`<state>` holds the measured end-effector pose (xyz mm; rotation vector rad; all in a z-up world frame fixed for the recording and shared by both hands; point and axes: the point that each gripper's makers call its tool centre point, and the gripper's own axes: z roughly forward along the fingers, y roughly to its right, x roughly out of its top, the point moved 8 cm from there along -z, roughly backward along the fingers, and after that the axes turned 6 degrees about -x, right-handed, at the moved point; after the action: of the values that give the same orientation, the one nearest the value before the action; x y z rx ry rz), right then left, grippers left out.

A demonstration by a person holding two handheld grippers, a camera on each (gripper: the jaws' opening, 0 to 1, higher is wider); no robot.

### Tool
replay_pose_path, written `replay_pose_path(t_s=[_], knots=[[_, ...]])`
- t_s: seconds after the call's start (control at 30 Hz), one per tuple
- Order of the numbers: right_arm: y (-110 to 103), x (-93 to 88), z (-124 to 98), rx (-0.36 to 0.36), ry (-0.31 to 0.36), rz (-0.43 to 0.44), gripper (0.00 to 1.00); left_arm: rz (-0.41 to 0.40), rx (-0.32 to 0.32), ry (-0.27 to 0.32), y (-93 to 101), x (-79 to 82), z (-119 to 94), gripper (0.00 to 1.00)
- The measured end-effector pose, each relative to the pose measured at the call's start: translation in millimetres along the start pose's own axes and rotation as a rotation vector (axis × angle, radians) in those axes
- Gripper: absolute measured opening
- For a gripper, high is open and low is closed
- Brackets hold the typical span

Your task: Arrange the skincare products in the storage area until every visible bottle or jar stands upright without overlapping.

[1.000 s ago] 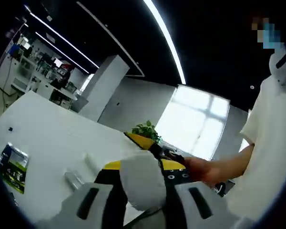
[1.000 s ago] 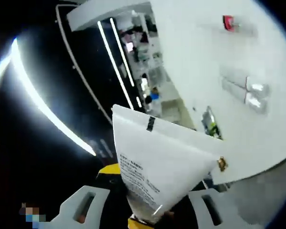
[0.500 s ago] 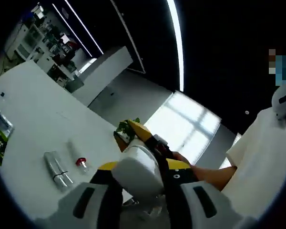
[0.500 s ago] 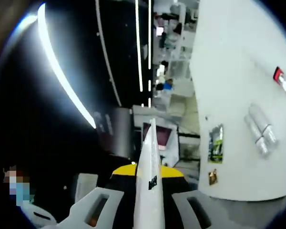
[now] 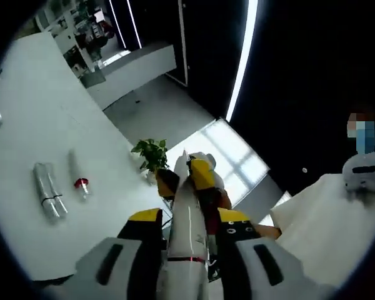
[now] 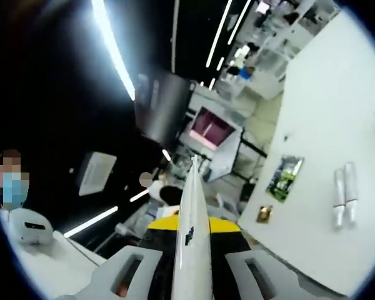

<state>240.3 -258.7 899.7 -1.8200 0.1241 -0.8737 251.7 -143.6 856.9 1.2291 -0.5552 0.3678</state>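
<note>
Left gripper [image 5: 186, 275]: clenched on a white tube [image 5: 187, 231], seen edge-on, held up off the counter.
Right gripper [image 6: 194, 275]: grasping the same white tube [image 6: 194, 231] by its thin flat end; its yellow tip shows just past the tube in the left gripper view.
Counter [image 5: 25, 156]: white; two silver tubes [image 5: 48, 199] lie side by side, a red-capped vial [image 5: 81, 185] just beside them, a green packet [image 6: 282, 178] near the edge.
Room: dark ceiling with light strips [image 5: 240, 59], bright window [image 5: 228, 156], potted plant [image 5: 151, 153], shelves at the back.
Person: white sleeve [image 5: 325, 219].

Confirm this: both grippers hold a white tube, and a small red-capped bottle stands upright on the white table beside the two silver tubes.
Wrong in one respect: the small red-capped bottle lies flat on the white table beside the two silver tubes, as the left gripper view shows. The rest stands.
</note>
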Motion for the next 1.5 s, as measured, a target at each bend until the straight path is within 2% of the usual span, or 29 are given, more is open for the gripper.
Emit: replay_pose_path(t_s=[0.07,0.1,0.17,0.27,0.3,0.37,0.47,0.53,0.6,0.63,0.67,0.7,0.8,0.93,1.0,1.07,1.13,1.3,1.5], knots=[[-4.7,-1.3,2.8,0.015,-0.052,-0.027,0.09,-0.039,-0.038,-0.054,3.1,-8.1,4.6,0.34],[-5.2,-2.6,5.3,0.001,-0.085,-0.051,0.09,-0.068,-0.075,-0.065,6.5,-10.2,6.4,0.30],[-6.5,-7.0,10.8,-0.009,-0.140,-0.061,0.09,-0.074,-0.086,-0.058,8.0,-10.2,6.3,0.21],[-5.3,-7.3,15.8,-0.001,-0.160,-0.004,0.09,-0.095,-0.105,-0.072,9.6,-11.2,3.9,0.21],[-4.7,-6.1,17.9,-0.003,-0.150,0.010,0.09,-0.078,-0.116,-0.068,10.9,-10.0,2.7,0.20],[-3.5,-3.8,21.3,-0.019,-0.135,0.028,0.10,-0.027,-0.095,-0.041,10.7,-6.7,-0.6,0.20],[1.5,-0.9,28.3,-0.059,-0.093,0.055,0.11,-0.035,-0.054,-0.033,6.2,-5.5,-1.9,0.19],[6.3,1.6,33.1,-0.111,-0.054,0.057,0.13,-0.015,-0.006,-0.031,0.6,-4.7,-3.3,0.18],[9.5,4.5,36.6,-0.149,-0.009,0.095,0.16,-0.037,0.006,-0.023,-1.8,-3.6,-4.5,0.17],[10.5,6.5,37.3,-0.159,0.015,0.082,0.19,-0.054,0.013,-0.010,-3.2,-1.8,-5.0,0.16],[7.9,8.0,38.7,-0.139,0.038,0.080,0.22,-0.057,0.025,0.003,-4.6,-1.1,-5.2,0.16],[10.5,8.0,38.6,-0.170,0.040,0.083,0.23,-0.056,0.028,0.006,-5.7,-0.2,-5.8,0.16],[13.6,7.6,41.1,-0.202,0.046,0.055,0.25,-0.070,0.049,0.009,-7.9,0.0,-7.7,0.15],[17.8,7.8,40.5,-0.229,0.063,0.058,0.27,-0.073,0.077,0.014,-12.2,0.6,-8.8,0.15],[19.7,8.7,36.8,-0.257,0.090,0.037,0.28,-0.072,0.101,0.037,-15.0,3.0,-10.7,0.15],[22.4,9.8,32.3,-0.266,0.101,0.056,0.28,-0.095,0.120,0.065,-18.6,6.3,-14.2,0.15],[22.7,9.7,29.6,-0.267,0.112,0.077,0.26,-0.080,0.141,0.070,-19.7,7.3,-15.1,0.15],[25.5,4.5,25.0,-0.303,0.120,0.071,0.29,0.028,0.272,0.063,-24.2,8.3,-18.7,0.15],[26.2,-11.8,32.4,-0.325,0.087,0.064,0.31,0.155,0.393,0.072,-26.1,11.7,-23.8,0.15]])
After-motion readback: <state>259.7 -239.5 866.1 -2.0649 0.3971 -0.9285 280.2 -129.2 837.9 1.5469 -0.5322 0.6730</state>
